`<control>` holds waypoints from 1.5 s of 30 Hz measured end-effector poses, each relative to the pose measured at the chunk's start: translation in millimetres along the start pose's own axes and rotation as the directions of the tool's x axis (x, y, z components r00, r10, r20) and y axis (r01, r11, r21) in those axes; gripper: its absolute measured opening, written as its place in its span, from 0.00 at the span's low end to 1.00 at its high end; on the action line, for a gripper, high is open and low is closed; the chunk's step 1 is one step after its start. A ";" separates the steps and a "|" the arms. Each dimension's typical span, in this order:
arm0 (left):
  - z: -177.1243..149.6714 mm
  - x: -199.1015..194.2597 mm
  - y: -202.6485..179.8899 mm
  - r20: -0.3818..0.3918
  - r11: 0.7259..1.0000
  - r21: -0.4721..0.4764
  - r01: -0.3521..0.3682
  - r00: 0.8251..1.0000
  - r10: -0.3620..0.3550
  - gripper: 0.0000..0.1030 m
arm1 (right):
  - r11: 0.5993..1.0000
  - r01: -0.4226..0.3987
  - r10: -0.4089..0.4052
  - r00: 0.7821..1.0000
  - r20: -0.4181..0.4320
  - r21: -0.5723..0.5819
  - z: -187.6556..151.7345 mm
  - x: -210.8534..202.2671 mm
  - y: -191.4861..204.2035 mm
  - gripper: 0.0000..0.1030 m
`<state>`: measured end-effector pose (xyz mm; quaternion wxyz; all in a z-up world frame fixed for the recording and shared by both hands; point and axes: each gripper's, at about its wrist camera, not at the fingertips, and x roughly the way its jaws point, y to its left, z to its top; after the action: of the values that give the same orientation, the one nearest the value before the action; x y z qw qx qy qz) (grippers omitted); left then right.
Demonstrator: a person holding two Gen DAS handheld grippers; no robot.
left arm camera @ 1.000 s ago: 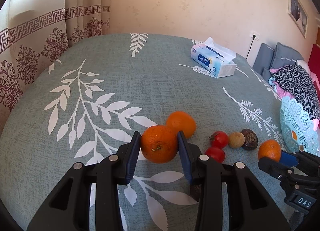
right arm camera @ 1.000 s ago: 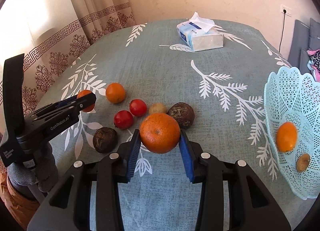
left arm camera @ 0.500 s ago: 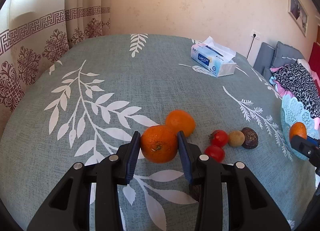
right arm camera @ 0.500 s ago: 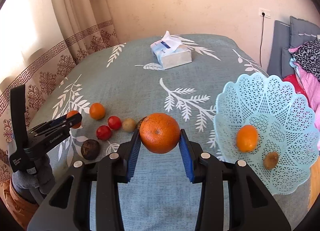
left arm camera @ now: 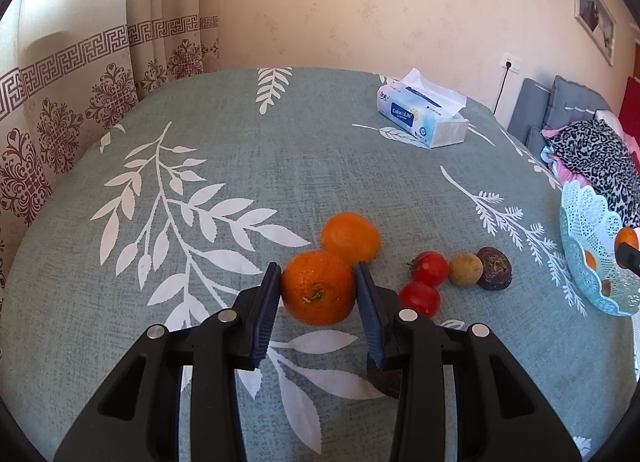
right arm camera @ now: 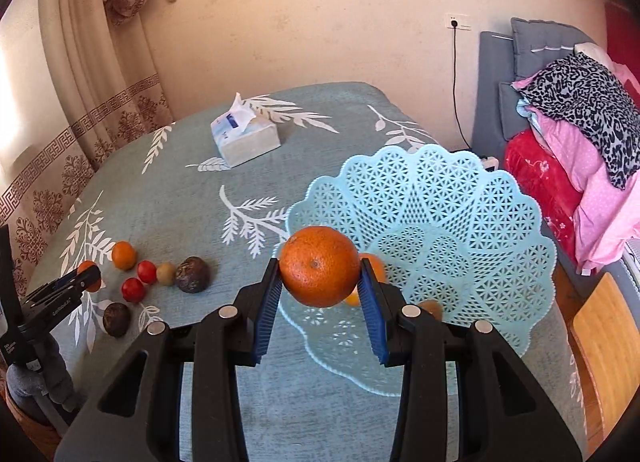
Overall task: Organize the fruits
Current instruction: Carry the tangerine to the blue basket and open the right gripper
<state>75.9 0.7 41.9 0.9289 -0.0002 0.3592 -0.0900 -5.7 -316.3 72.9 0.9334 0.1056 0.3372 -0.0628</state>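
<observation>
My right gripper [right arm camera: 319, 286] is shut on an orange [right arm camera: 319, 266] and holds it over the near rim of the pale blue lattice basket [right arm camera: 452, 221]. The basket holds another orange [right arm camera: 376, 262] and a small brown fruit [right arm camera: 430, 306]. My left gripper [left arm camera: 316, 294] is shut on an orange [left arm camera: 318, 288] low over the tablecloth. Beside it lie a second orange [left arm camera: 351, 238], two tomatoes [left arm camera: 430, 268], a yellowish round fruit [left arm camera: 465, 270] and a dark passion fruit [left arm camera: 494, 268]. Another dark fruit [left arm camera: 384, 380] is partly hidden under my left gripper's right finger.
A tissue box [left arm camera: 422, 117] stands at the back of the teal leaf-print table [left arm camera: 200, 133]. Curtains [left arm camera: 60, 109] hang at the left. A grey sofa with piled clothes [right arm camera: 580, 121] is at the right. A wooden board [right arm camera: 604, 346] lies beyond the table's right edge.
My right gripper has carried its orange rightwards from above the loose fruits to over the basket. My left gripper has stayed shut on its orange in the same place.
</observation>
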 end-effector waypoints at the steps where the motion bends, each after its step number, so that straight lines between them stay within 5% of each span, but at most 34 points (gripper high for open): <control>1: 0.1 -1.7 -2.1 0.002 1.000 0.004 0.001 1.000 -0.001 0.37 | 1.000 0.010 -0.010 1.000 0.001 0.009 0.2 -0.2 -6.0 0.39; 19: -1.1 -26.6 -51.7 0.015 0.997 0.069 0.026 1.000 -0.027 0.37 | 0.992 0.069 -0.064 0.997 -0.054 0.107 -9.9 23.4 -66.0 0.40; 28: -0.9 -35.0 -94.8 0.024 0.989 0.136 0.055 0.998 -0.059 0.37 | 0.991 0.082 -0.084 0.996 0.016 0.110 -7.6 8.6 -73.2 0.42; 45: 6.1 -34.2 -213.3 0.014 0.930 0.319 0.181 0.981 -0.196 0.37 | 0.985 0.128 -0.138 0.988 0.074 0.119 -2.4 -11.5 -87.4 0.42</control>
<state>19.5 -203.8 83.2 0.9119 0.1121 0.3173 -0.2350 -32.4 -399.9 65.0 0.9326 0.1333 0.3009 -0.1484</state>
